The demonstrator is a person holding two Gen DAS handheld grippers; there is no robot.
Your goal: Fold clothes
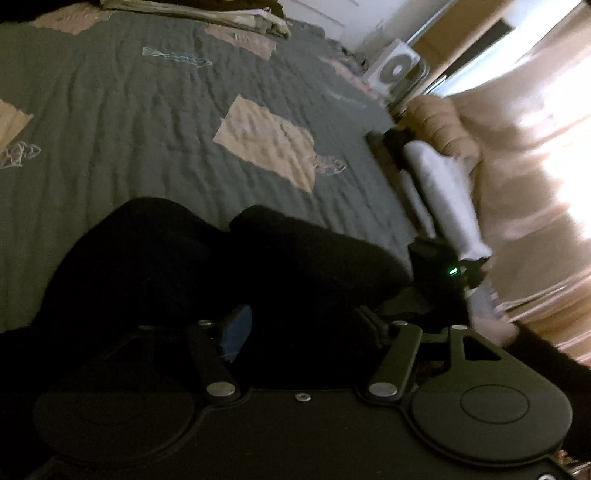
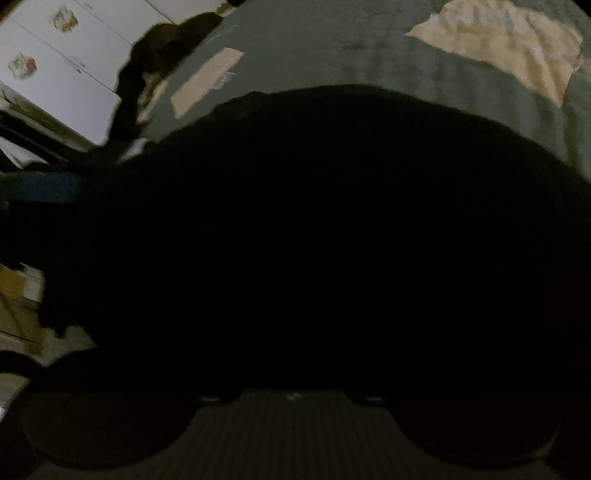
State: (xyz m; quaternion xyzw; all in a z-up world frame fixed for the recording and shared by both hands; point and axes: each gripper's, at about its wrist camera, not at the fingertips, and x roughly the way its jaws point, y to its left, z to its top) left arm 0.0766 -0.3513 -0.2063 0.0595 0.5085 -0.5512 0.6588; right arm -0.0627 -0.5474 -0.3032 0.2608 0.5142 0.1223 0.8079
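Note:
A black garment (image 1: 221, 266) lies bunched on the grey-green quilt (image 1: 129, 110) of a bed. My left gripper (image 1: 303, 325) hovers at its near edge, jaws apart, one blue pad (image 1: 236, 332) showing, with the cloth under and between the fingers but not pinched. My right gripper (image 1: 424, 291), with its white handle and green light, comes in from the right and touches the garment's right edge. In the right wrist view the black garment (image 2: 314, 221) fills the picture and hides that gripper's fingers, so its grip does not show.
The quilt (image 2: 332, 48) has beige patches. A folded stack of clothes (image 1: 207, 14) lies at the bed's far edge. A person's beige sleeve (image 1: 443, 122) holds the right gripper. A white box (image 1: 397, 68) sits past the bed; white cabinets (image 2: 62, 55) and a dark pile (image 2: 162, 44) stand on the other side.

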